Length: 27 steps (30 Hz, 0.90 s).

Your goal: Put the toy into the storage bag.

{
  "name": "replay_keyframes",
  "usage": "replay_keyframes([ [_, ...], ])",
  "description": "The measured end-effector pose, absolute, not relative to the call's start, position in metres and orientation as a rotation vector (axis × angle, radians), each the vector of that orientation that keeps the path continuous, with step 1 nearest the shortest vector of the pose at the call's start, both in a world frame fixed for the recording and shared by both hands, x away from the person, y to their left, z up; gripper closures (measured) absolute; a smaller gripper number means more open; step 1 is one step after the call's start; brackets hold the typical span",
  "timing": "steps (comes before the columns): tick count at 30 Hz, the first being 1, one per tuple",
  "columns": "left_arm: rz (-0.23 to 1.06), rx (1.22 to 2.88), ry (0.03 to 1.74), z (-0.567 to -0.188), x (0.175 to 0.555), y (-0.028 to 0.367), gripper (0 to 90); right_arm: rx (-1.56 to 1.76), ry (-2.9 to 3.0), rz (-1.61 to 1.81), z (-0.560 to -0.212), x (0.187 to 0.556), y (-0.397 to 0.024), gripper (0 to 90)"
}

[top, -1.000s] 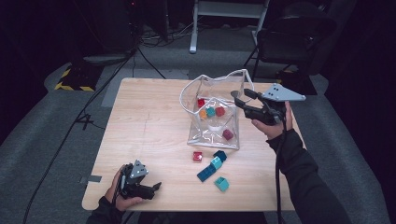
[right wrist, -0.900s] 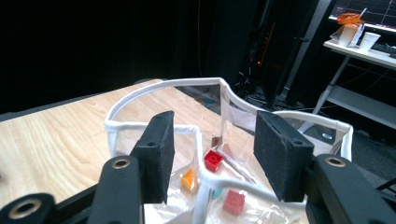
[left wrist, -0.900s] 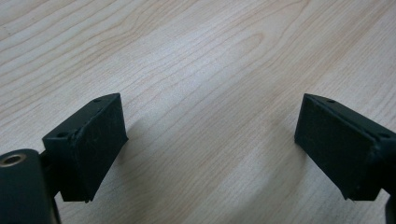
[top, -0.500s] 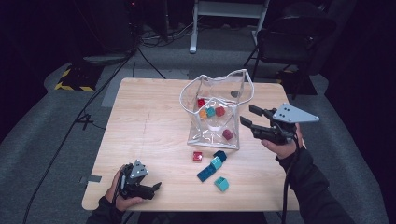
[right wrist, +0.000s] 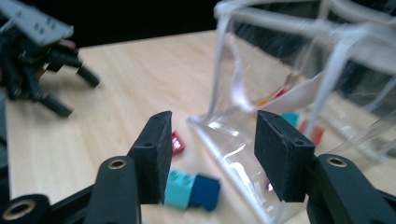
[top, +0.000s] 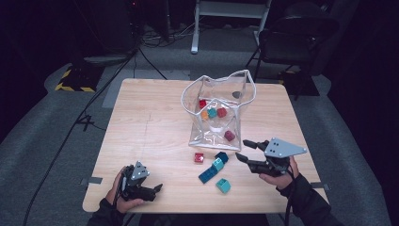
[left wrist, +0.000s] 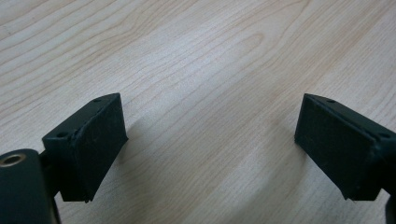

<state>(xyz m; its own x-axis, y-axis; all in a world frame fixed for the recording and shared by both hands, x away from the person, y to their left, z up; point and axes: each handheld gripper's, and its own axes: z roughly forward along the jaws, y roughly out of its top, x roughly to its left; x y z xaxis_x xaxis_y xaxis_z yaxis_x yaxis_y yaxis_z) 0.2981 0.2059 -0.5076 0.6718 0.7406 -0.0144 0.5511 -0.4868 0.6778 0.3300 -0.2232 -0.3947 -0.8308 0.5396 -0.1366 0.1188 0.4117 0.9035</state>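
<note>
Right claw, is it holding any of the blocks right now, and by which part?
Nothing is held. The right claw is open with only air between its jaws, beside the clear bag, short of the teal and blue blocks on the table.

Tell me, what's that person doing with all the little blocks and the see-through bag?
A person holds a gripper in each hand at a wooden table. The right gripper, jaws open and holding nothing, is beside a few loose blocks: a red block, a teal and blue block piece and a teal block. A clear plastic bag just beyond them already has several blocks inside. The left gripper rests open near the table's front edge.
</note>
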Motion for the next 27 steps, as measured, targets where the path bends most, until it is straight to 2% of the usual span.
replay_keyframes([
  [13,0.368,2.218,0.991,-0.508,0.298,0.206,9.2,0.522,2.522,1.295,-0.474,0.304,-0.192,44.4],
  [25,0.367,2.218,0.993,-0.508,0.298,0.206,9.3,0.587,2.548,1.183,-0.507,0.307,-0.180,42.7],
  [27,0.367,2.218,0.993,-0.508,0.298,0.206,9.3,0.601,2.539,1.189,-0.507,0.308,-0.182,46.2],
])
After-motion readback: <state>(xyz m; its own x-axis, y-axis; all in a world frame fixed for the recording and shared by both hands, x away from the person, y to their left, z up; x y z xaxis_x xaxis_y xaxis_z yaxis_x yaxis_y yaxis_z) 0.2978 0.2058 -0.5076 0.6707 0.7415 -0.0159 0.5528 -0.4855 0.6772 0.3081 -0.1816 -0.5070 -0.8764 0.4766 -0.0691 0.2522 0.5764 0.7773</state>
